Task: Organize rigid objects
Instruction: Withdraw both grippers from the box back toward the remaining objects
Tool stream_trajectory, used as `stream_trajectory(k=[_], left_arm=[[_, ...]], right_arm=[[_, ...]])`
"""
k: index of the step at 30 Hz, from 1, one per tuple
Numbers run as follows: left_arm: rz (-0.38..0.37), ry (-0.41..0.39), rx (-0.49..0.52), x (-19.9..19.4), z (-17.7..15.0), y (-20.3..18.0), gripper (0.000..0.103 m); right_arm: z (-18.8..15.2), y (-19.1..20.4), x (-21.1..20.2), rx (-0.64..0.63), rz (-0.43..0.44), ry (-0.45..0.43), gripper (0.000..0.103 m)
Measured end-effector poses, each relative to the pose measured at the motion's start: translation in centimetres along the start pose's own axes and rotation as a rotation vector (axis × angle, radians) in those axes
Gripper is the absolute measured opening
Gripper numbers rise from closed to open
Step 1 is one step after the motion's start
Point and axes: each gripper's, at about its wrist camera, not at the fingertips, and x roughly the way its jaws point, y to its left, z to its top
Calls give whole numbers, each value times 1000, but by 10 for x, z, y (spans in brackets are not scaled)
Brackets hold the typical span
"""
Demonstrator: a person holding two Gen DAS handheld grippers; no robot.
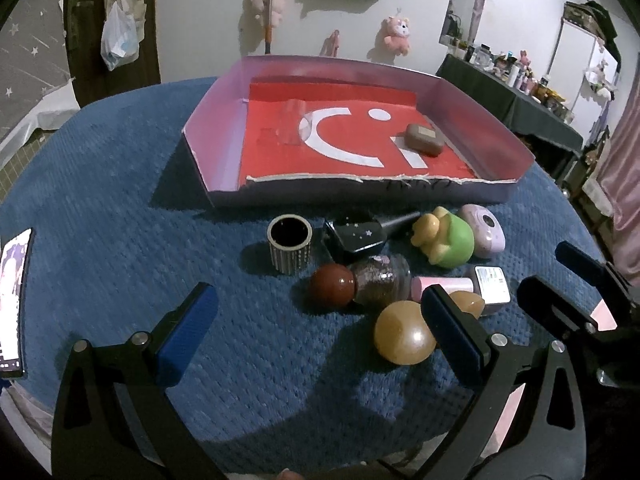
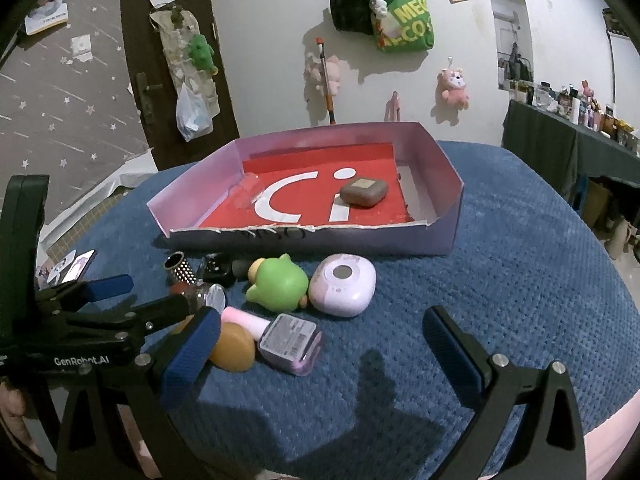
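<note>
Grippers both spread wide, empty — left gripper [image 1: 316, 316], right gripper [image 2: 320, 340]. Brown case [image 1: 424, 139] (alone) in tray [image 1: 216, 120] at 12 o'clock; amber ball [image 1: 404, 334] beside left's finger.

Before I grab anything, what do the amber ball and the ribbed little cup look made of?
Amber ball: likely polished stone or resin, going by its glossy highlight and translucent glow. Ribbed little cup: probably metal or ceramic; pale fluted wall, dark interior, cannot tell which.

One tray [image 1: 224, 128] (one case [image 1: 424, 139] inside), nine loose items.
</note>
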Motion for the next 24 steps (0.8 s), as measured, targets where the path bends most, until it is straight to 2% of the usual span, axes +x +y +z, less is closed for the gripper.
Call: stream_trajectory(k=[24], left_arm=[[-52, 53, 15, 7, -21, -9, 103]], right_arm=[[-15, -17, 14, 20, -54, 52, 103]])
